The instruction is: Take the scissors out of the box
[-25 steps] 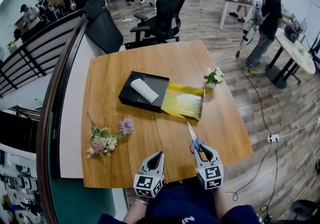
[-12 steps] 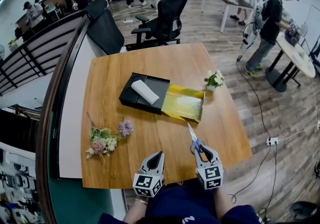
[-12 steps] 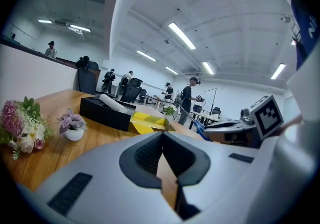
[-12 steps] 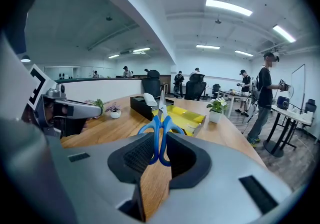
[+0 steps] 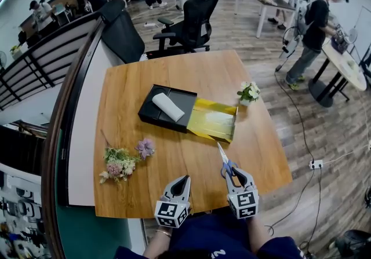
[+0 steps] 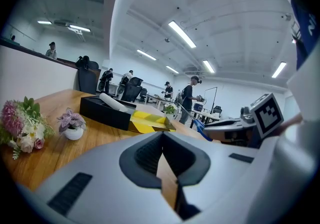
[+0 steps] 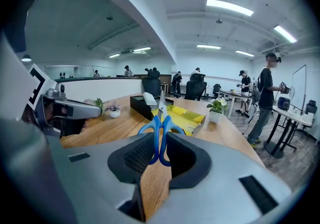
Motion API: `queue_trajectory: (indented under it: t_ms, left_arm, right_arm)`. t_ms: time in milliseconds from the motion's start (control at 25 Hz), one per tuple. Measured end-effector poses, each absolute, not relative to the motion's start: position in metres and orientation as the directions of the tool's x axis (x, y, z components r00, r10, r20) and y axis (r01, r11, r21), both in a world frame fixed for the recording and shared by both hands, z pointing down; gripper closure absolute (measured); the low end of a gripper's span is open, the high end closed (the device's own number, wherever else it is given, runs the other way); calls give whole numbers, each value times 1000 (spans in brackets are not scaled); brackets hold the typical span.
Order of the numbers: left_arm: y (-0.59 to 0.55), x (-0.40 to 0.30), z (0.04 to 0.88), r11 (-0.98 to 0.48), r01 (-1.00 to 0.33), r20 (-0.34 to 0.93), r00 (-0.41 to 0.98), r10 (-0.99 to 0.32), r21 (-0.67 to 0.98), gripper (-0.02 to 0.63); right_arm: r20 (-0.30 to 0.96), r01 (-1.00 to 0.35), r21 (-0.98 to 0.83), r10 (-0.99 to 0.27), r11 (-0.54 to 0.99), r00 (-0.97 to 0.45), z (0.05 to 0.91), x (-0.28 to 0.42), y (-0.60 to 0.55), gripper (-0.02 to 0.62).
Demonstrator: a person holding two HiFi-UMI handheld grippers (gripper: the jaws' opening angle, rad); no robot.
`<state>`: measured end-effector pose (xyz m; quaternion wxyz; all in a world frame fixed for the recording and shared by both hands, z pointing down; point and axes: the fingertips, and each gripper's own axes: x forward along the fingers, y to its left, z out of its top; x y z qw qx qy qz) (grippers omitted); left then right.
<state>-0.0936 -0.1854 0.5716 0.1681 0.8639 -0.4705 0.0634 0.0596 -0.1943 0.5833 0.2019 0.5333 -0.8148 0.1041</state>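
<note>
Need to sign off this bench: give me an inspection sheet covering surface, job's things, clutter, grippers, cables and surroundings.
Surface: wooden table, bare between the items.
Job's things: scissors out of the black box, which holds a white roll; yellow tray against it.
Clutter: bouquet, purple-flower pot, white-flower pot.
Grippers: left gripper shut, empty; right gripper shut on the scissors' blue handles.
Cables: cable and power strip on the floor.
Surroundings: office chair; people at other desks.

Blue-handled scissors, blades shut, tips twd box, outside it; black box, open, yellow lid flat alongside
</note>
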Motion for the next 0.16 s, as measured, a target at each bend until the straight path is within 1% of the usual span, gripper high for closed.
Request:
queue_trajectory:
  t_ms: [160]
  left_arm:
    - [-186, -93, 571, -496, -837, 270, 545, -794, 233, 603]
  right_arm:
    - [440, -911, 47, -827, 410, -350, 583, 61, -195, 503]
